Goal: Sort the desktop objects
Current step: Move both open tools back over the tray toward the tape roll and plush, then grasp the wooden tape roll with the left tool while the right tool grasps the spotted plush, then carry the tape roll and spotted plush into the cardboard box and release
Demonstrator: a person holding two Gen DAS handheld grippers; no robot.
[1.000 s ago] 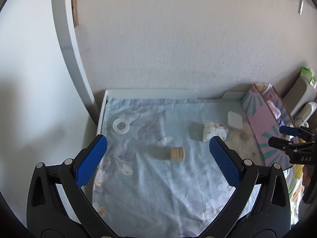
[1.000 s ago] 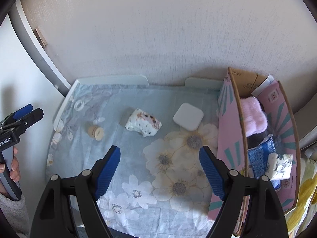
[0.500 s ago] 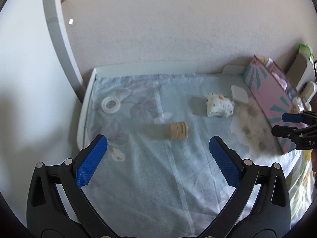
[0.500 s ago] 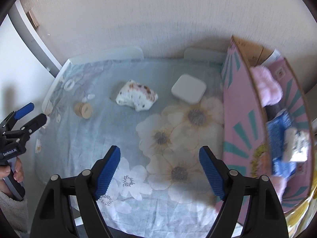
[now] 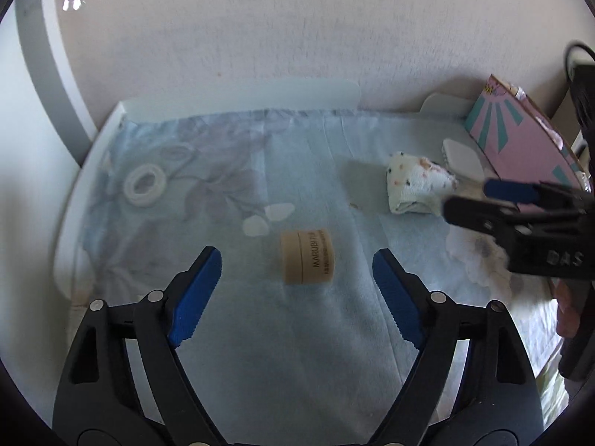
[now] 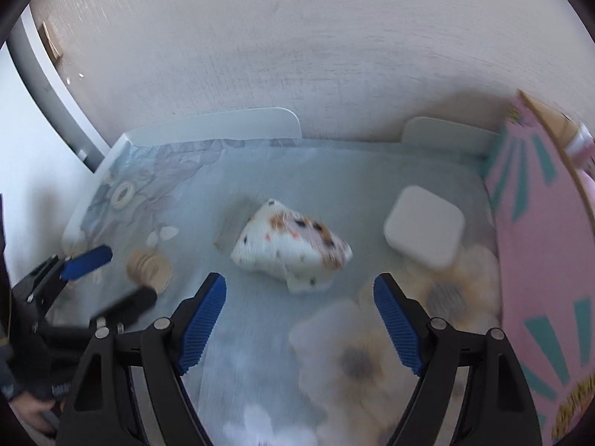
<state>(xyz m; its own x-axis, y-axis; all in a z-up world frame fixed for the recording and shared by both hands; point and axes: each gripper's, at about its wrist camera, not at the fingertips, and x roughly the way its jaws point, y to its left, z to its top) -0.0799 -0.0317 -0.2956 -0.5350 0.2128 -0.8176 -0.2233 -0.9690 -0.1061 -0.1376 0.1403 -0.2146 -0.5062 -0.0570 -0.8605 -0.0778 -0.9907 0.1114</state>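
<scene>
Left wrist view puts my left gripper with its blue-padded jaws spread wide and holding nothing, low over the pale blue floral cloth. The small tan cylindrical jar with dark lettering lies on its side on the cloth, just ahead of the gap between the jaws and not touching either pad. A white ring of tape sits well apart toward the far left.

On the right wrist camera I see my right gripper equally wide and empty. The folded white cloth with coloured spots rests just beyond its fingertips. A white rounded square case lies near the pink cardboard box with teal rays, which stands along the right edge.
</scene>
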